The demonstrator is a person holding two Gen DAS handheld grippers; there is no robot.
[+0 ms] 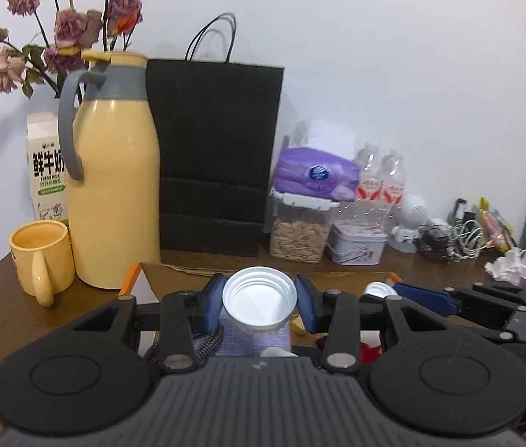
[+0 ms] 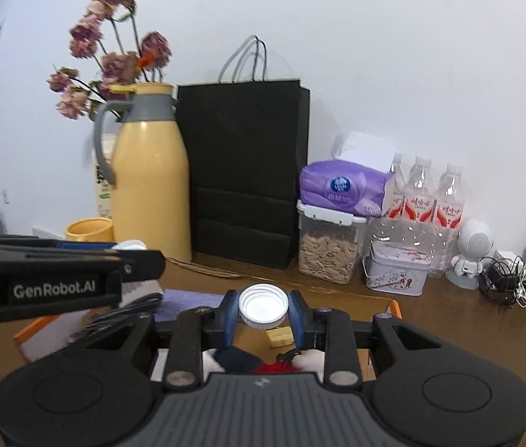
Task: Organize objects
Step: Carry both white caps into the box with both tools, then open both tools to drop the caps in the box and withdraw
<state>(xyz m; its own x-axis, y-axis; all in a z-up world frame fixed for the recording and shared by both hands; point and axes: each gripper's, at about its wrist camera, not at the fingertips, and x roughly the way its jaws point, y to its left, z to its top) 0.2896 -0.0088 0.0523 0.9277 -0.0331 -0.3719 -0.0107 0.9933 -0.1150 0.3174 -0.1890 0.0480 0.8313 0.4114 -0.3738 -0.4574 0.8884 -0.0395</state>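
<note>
Thermos (image 1: 113, 186), black bag (image 1: 214, 156) behind grippers (image 1: 259, 300) (image 2: 263, 305) clamping caps.

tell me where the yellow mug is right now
The yellow mug stands on the brown table at the far left of the left wrist view, just left of the yellow thermos jug and in front of the milk carton.

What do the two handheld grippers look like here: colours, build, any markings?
Both are matte black plastic with a ribbed grey top plate, round black side discs and silver pivot pins. The left gripper and right gripper have blue finger pads. White "GenRobot.AI" lettering marks the left gripper's side. No sleeves visible.
</note>
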